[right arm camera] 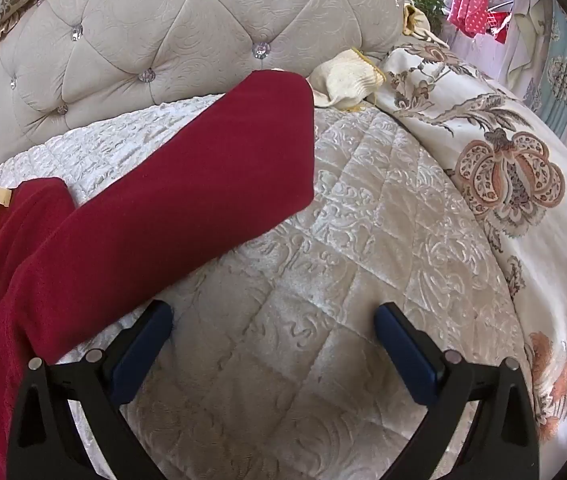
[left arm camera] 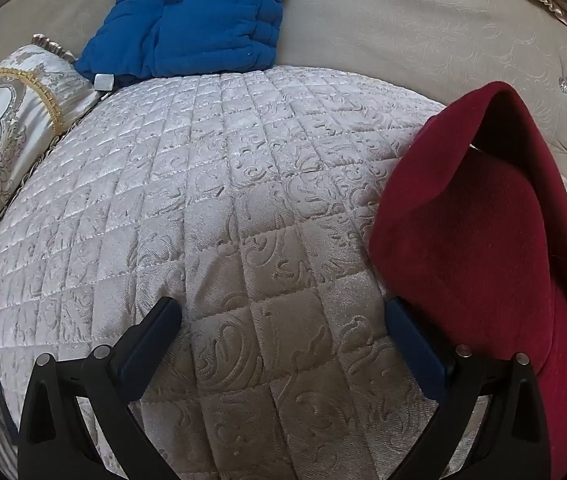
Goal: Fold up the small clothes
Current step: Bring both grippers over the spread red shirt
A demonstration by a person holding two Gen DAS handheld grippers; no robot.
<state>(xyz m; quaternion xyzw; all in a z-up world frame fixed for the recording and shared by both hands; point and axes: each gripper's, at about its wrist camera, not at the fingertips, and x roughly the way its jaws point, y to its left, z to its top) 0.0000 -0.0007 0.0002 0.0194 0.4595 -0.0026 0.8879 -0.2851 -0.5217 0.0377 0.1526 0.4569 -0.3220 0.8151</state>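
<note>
You had both tools spread wide and empty: the left tool (left arm camera: 283, 312) and right tool (right arm camera: 273, 316) hovered over the bed (left arm camera: 219, 184). The red garment (right arm camera: 171, 184) lay between them, sleeve outstretched. Folding looked barely begun; you next needed to pinch that sleeve.

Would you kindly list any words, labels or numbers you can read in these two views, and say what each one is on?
No text can be read.
Tan neck tag on the red garment: too blurred to read.
Grey tag on the blue garment: no print is legible.
</note>
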